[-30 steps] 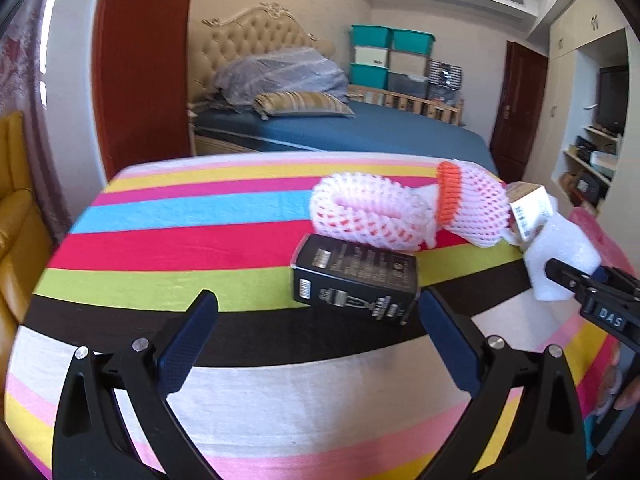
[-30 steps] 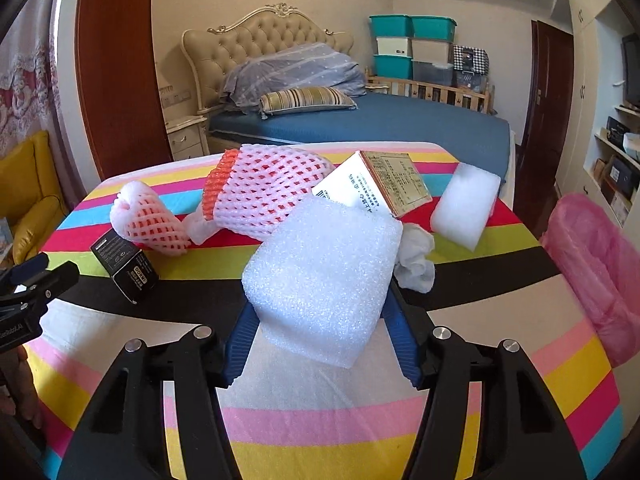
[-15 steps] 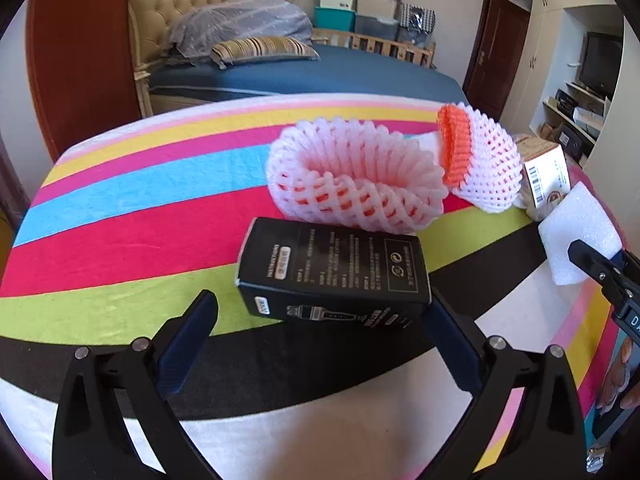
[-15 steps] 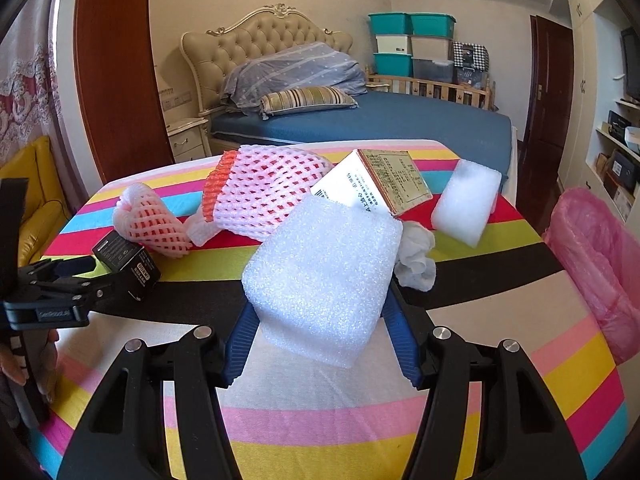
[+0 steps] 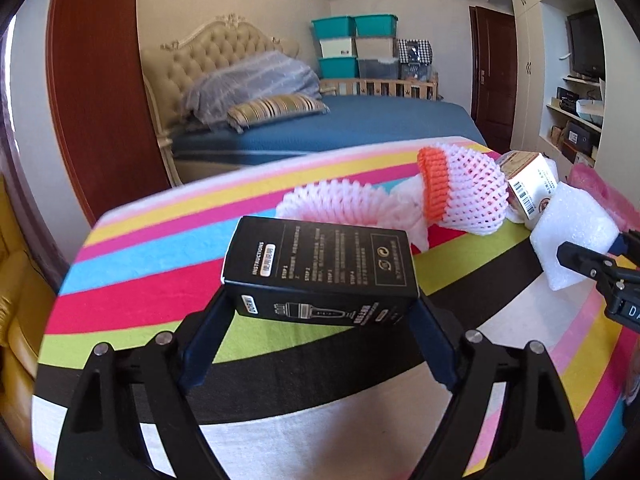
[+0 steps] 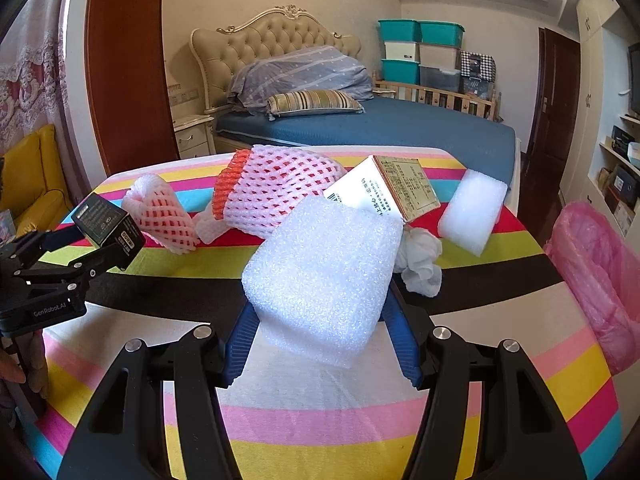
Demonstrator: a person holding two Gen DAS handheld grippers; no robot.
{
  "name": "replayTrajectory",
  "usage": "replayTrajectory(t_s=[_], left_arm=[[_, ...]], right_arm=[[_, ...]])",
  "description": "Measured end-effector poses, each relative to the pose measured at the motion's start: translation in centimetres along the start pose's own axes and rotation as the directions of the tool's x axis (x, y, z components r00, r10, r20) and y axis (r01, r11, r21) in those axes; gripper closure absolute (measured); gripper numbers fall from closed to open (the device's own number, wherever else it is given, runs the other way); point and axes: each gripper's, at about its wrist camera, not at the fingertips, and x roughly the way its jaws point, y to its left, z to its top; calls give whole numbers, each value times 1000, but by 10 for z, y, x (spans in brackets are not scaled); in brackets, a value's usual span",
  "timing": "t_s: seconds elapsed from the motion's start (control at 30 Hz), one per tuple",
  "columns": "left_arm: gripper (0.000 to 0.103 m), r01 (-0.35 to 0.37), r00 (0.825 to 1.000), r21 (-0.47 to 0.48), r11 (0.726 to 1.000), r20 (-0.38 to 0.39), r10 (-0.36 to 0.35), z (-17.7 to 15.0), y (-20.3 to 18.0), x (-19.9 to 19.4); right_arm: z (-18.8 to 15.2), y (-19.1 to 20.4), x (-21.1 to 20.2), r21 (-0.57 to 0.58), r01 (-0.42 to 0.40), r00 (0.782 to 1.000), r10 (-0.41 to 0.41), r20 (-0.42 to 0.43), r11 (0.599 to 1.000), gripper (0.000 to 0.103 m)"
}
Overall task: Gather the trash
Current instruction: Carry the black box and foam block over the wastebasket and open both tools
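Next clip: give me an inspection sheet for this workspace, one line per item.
Surface: striped tablecloth, trash spread across the far half.
Job's things: black box; foam block; two foam nets; carton; second foam pad; crumpled tissue; pink bag past the table's right edge.
Clutter: nothing seen.
Grippers: left gripper has just been closing, pads on the black box; right gripper clamps the foam block.
Cables: nothing seen.
Surroundings: bed, storage bins, shelves.
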Motion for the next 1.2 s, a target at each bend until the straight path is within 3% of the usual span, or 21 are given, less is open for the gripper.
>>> replayTrajectory(t_s=[0.2,0.6,0.8,1.2], left_arm=[[20,-42,996,6,999,80,41,-1,-4,-19],[20,-57,992,0,998,117,57,-4,2,-27],[20,-44,993,-3,999,111,44,-4,-2,-31],[20,42,991,46,998,126,-47,-15,-46,-58]], right_arm=[[0,-3,-3,12,-14,1000,14,18,1000,46],[-1,-3,-11,10,-29,997,28,66,1000,46],[-2,-1,-18,0,-37,995,37,93,999,46],[-13,-12,-51,-47,-35,991,41,128,998,46]])
